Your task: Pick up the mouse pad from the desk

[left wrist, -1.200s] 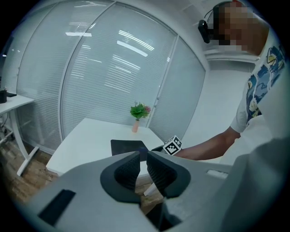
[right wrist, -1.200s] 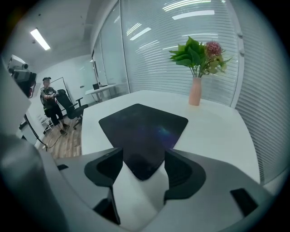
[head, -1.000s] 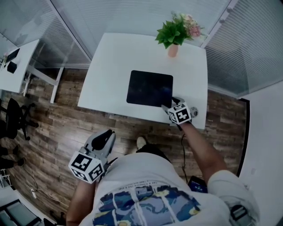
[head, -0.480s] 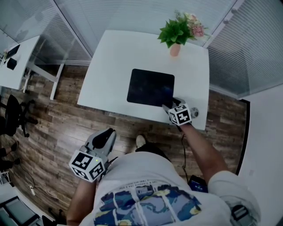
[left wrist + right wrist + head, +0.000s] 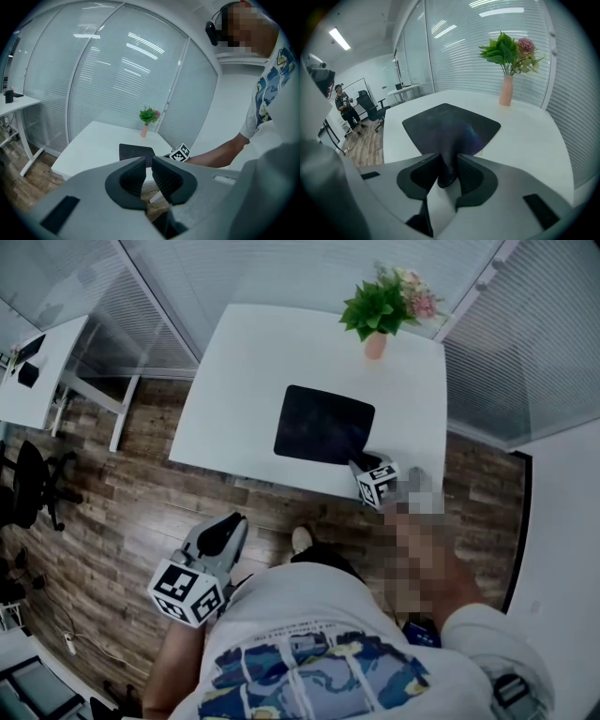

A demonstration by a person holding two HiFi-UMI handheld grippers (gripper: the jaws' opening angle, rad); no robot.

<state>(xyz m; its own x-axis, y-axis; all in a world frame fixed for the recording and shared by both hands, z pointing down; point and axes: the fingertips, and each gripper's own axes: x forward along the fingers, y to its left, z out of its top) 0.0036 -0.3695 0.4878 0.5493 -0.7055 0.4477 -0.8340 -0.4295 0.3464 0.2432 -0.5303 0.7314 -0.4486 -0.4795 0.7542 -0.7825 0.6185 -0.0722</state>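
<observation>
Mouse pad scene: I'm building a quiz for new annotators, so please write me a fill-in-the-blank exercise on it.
1. The right gripper, its jaws closing, has a ____ of the black mouse pad pinched up between them.
2. In the head view, the vase of flowers stands at the far ____ corner of the white desk.
3. The left gripper, jaws together and empty, hangs off the desk over the wooden ____.

Missing words: corner; right; floor.

obstacle: vase (image 5: 375,345) on desk (image 5: 234,381) far edge | free: left half, probably
</observation>
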